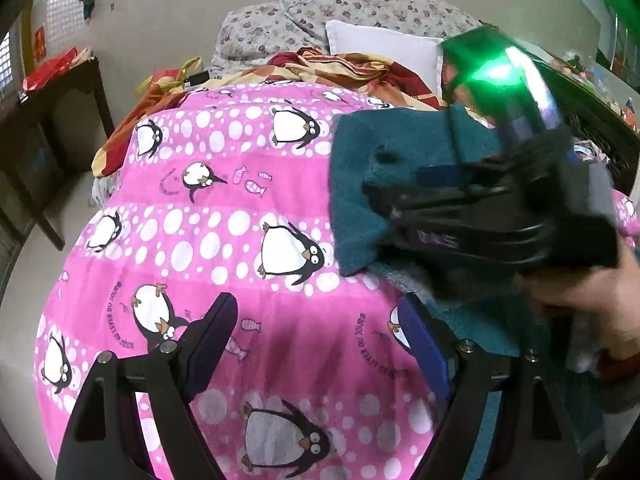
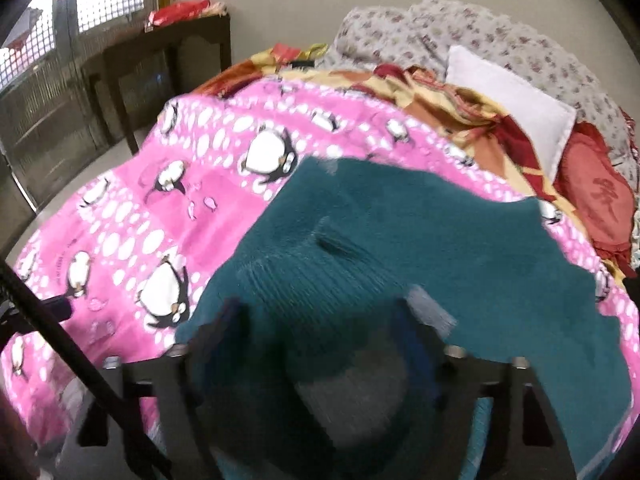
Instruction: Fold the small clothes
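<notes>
A teal knit garment [image 2: 384, 240] lies on the pink penguin blanket [image 2: 132, 216], bunched up toward the near side. My right gripper [image 2: 324, 324] is over its near part; cloth fills the gap between the wide-apart fingers, and the view is blurred. In the left wrist view the garment [image 1: 360, 184] lies at the right, with the right gripper's black body [image 1: 500, 212] and a hand on top of it. My left gripper [image 1: 316, 336] is open and empty above the pink blanket [image 1: 248, 184], just left of the garment.
A white pillow [image 1: 380, 46], a floral quilt [image 1: 320, 8] and a red-yellow sheet [image 2: 460, 108] are piled at the bed's far end. A dark wooden table [image 2: 160, 60] stands by the wall at the left, near a grated window.
</notes>
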